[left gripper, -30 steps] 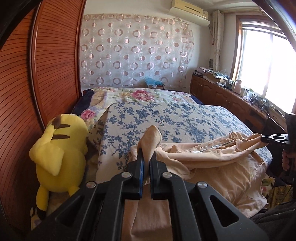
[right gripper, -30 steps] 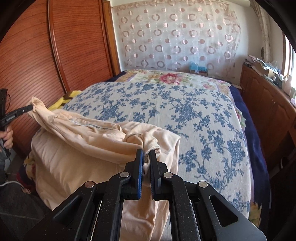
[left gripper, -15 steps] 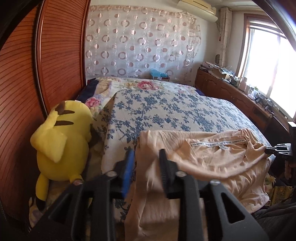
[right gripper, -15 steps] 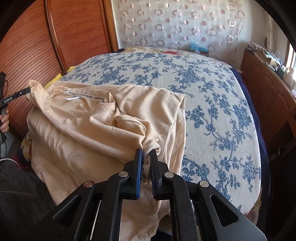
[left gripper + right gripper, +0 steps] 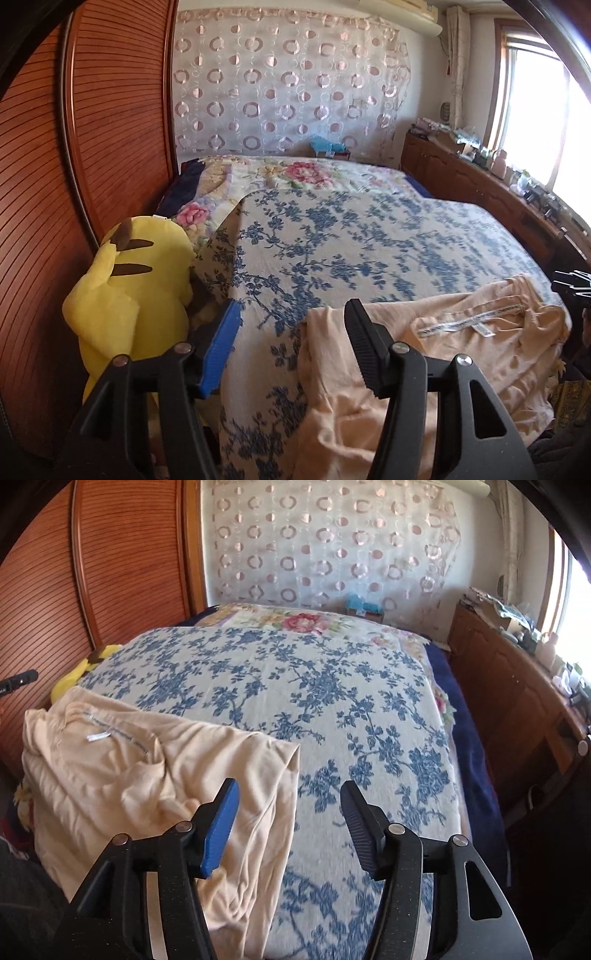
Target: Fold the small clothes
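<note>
A peach garment (image 5: 122, 771) lies rumpled at the near edge of the bed (image 5: 314, 686), collar band and white label facing up, its lower part spilling over the edge toward me. From my left gripper (image 5: 291, 345), the cloth sits just ahead of and under the right-hand jaw; from my right gripper (image 5: 290, 823), it lies beneath the left-hand jaw and stretches away to that side. Both pairs of jaws stand wide apart and hold nothing, the fabric resting free on the blue-flowered bedspread (image 5: 351, 236). I judge the garment is laid out here, each shoulder corner near one gripper, so a fresh pinch can begin the fold; the creases suggest it needs smoothing first. Beyond my left jaw a yellow plush toy (image 5: 129, 291) leans by the wooden wardrobe (image 5: 110, 129), clear of the work.
</note>
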A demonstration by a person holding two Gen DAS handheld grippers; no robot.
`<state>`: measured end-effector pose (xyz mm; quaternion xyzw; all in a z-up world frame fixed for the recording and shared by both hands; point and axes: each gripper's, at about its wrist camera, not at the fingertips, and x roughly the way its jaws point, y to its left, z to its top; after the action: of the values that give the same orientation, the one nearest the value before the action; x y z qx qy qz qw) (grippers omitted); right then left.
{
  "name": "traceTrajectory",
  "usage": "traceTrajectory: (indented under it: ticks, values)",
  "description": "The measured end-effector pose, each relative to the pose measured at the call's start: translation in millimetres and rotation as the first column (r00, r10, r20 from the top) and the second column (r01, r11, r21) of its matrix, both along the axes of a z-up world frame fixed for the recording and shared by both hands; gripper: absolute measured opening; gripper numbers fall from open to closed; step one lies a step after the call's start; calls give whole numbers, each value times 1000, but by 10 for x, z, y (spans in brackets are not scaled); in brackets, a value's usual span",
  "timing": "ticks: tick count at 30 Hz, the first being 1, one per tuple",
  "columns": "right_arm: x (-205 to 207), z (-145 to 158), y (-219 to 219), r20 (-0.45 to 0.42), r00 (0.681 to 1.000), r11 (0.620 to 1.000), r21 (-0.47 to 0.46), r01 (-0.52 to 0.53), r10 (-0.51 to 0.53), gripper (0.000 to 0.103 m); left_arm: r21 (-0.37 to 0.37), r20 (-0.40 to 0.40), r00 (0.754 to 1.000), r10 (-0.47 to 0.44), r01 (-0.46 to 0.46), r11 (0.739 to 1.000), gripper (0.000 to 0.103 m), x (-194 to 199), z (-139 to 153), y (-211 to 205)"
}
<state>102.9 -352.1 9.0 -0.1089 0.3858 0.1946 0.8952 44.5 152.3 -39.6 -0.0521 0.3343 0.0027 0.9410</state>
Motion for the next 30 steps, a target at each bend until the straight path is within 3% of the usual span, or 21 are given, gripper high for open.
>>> traceTrajectory:
  ticks: [5,15,27,30]
  values:
    - [306,-209,84,-56,998,999,31,-21,22,58,4,-57,998,24,-24,1000,58,311,-181,67]
    - [686,-491,183,-137,991,999,48,-7,14,60,14,-196,980,-34,37,999,58,547,-506,-73]
    - [611,-504,352,-137,988,998,19,-64,66,60,-15,-188,976,-114,113,994,57,449,-467,-233]
    - [609,-508,364,-134,989,998,17,-65,67,58,-13,-195,972,-133,133,991,49,455,-463,-277]
